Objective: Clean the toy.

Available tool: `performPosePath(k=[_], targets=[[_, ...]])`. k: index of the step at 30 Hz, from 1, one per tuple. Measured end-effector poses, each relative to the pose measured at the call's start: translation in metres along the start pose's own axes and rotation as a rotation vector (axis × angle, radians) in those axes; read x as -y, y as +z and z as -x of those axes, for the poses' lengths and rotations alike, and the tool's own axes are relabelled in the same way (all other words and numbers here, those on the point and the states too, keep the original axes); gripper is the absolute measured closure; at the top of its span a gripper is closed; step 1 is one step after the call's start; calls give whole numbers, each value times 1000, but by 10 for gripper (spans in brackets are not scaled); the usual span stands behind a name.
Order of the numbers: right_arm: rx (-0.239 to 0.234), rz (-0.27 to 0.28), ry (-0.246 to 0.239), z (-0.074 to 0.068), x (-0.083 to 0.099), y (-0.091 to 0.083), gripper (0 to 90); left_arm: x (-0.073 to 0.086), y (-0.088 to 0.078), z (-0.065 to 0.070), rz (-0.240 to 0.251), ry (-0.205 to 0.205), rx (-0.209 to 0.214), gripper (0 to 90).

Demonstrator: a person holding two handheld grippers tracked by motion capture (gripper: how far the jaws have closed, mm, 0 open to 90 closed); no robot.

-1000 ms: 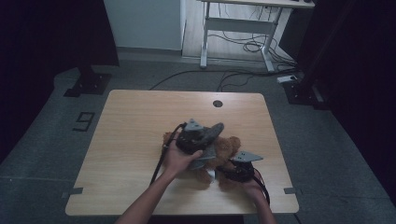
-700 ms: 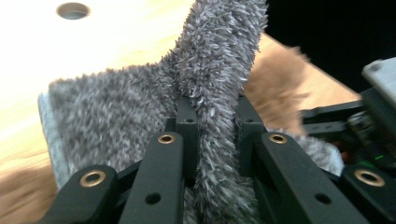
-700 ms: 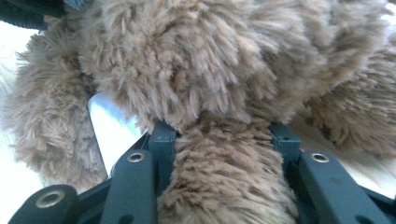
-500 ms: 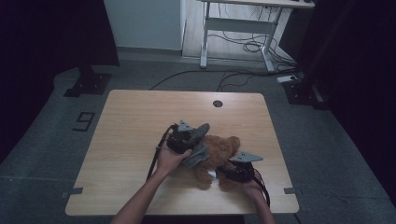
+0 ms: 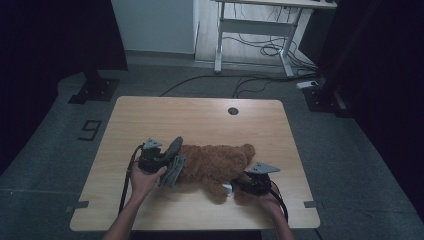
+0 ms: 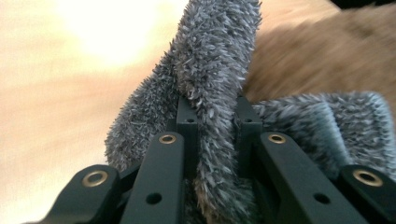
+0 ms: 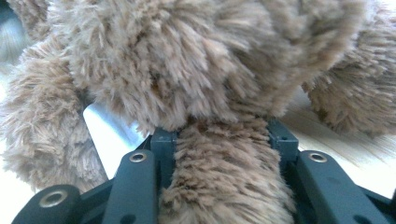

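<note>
A brown plush bear lies stretched across the near half of the wooden table, its length running left to right, and the way the two tools hold it suggests the work is getting a grey fuzzy garment onto or off it. The left gripper, at the bear's left end, has its jaws pinched narrow on a fold of that grey fleece; the left gripper view shows the fold standing up between the black jaws, squeezed thin, with the brown fur just beyond it. Gripping only the cloth, and not the toy, probably lets this hand pull the garment along the body without dragging the bear with it. The right gripper, at the near right, is clamped on a brown limb, which fills the gap between its jaws and keeps them fairly wide. That hold looks like an anchor: with the limb pinned near the table's near edge, the bear cannot slide leftward as the fleece is tugged. The opposed grips keep the toy taut between the hands.
</note>
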State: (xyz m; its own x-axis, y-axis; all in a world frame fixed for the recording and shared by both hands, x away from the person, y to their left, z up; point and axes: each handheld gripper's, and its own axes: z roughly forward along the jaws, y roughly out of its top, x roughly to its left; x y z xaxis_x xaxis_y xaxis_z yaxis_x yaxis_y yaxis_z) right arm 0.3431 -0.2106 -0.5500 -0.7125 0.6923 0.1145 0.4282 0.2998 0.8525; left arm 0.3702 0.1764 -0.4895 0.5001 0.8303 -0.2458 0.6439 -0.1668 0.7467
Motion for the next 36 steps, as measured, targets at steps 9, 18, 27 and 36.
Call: performPosePath(k=[9,18,27,36], targets=[[8,-15,-3,3,-6,8,575,10,25,-23,-63,-81,33,773],[40,-11,10,18,-17,22,574,-61,1,2,52,9,36,764],[57,-1,28,20,-17,23,573,-89,33,43,0,94,49,751],[67,0,18,18,-16,22,566,-69,43,44,-60,124,50,763]])
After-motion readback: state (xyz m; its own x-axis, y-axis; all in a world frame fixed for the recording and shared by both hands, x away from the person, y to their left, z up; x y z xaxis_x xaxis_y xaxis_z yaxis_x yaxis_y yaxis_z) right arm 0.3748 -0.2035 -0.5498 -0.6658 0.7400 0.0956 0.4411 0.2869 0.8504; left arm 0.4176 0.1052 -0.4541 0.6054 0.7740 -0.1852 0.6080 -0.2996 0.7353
